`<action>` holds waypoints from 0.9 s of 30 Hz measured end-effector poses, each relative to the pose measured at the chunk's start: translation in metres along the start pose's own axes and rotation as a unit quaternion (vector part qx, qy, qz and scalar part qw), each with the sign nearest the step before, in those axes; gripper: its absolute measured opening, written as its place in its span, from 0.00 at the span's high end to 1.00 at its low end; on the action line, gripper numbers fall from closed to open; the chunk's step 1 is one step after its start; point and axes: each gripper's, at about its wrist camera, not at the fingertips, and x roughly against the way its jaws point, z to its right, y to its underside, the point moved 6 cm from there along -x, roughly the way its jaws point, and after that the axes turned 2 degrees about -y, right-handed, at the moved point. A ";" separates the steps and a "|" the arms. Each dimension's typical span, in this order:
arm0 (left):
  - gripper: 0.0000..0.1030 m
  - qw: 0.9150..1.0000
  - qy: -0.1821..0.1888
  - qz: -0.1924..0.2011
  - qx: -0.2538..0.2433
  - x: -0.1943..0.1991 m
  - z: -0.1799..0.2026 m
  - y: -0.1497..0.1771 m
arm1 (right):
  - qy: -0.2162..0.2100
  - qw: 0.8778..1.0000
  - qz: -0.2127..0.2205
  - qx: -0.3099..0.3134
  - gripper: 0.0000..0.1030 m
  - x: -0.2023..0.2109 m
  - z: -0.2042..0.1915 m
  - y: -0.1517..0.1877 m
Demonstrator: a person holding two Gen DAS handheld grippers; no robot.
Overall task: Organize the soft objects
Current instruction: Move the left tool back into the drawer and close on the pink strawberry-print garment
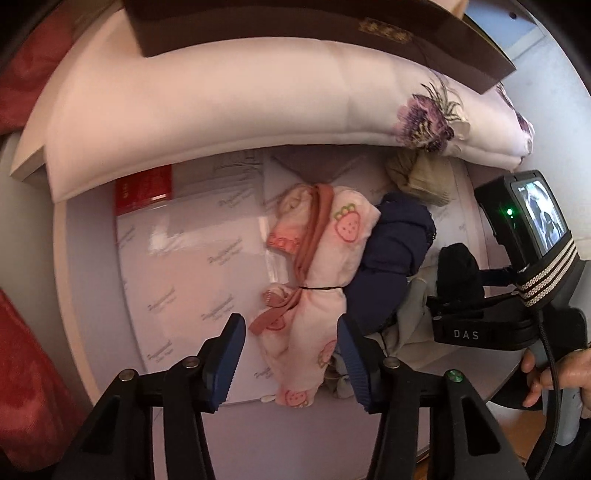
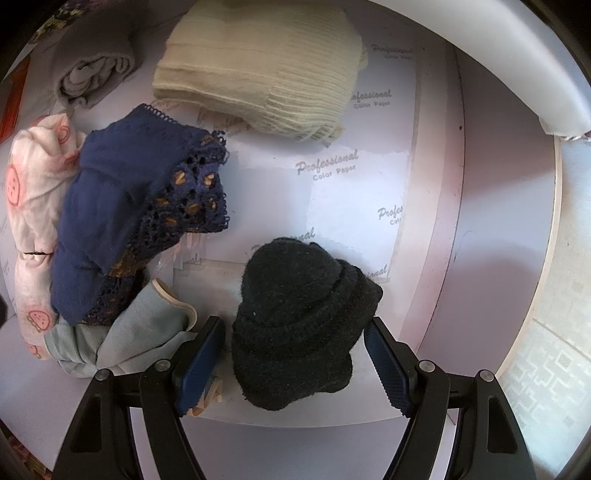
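Observation:
A pink strawberry-print cloth bundle (image 1: 325, 266) lies on the white shelf (image 1: 207, 243); my left gripper (image 1: 291, 358) is open with its jaws either side of the bundle's near end. A navy lace garment (image 1: 395, 251) lies right of it, also in the right wrist view (image 2: 125, 221). A black knit hat (image 2: 299, 321) sits between the open jaws of my right gripper (image 2: 295, 362). A cream knit piece (image 2: 266, 62) lies at the back, and a pale blue cloth (image 2: 136, 332) in front of the navy garment. The pink bundle also shows at the left (image 2: 29, 206).
A large pale floral pillow (image 1: 229, 103) lies along the back under a brown box (image 1: 295, 29). A red box (image 1: 144, 188) stands at back left. A grey rolled cloth (image 2: 96, 74) sits at back left. The right gripper's body (image 1: 517, 266) is at the right.

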 end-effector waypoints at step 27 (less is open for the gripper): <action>0.70 0.997 0.042 -0.057 0.033 -0.048 0.003 0.007 | 0.006 1.000 0.005 -0.009 0.27 -0.003 0.005 0.011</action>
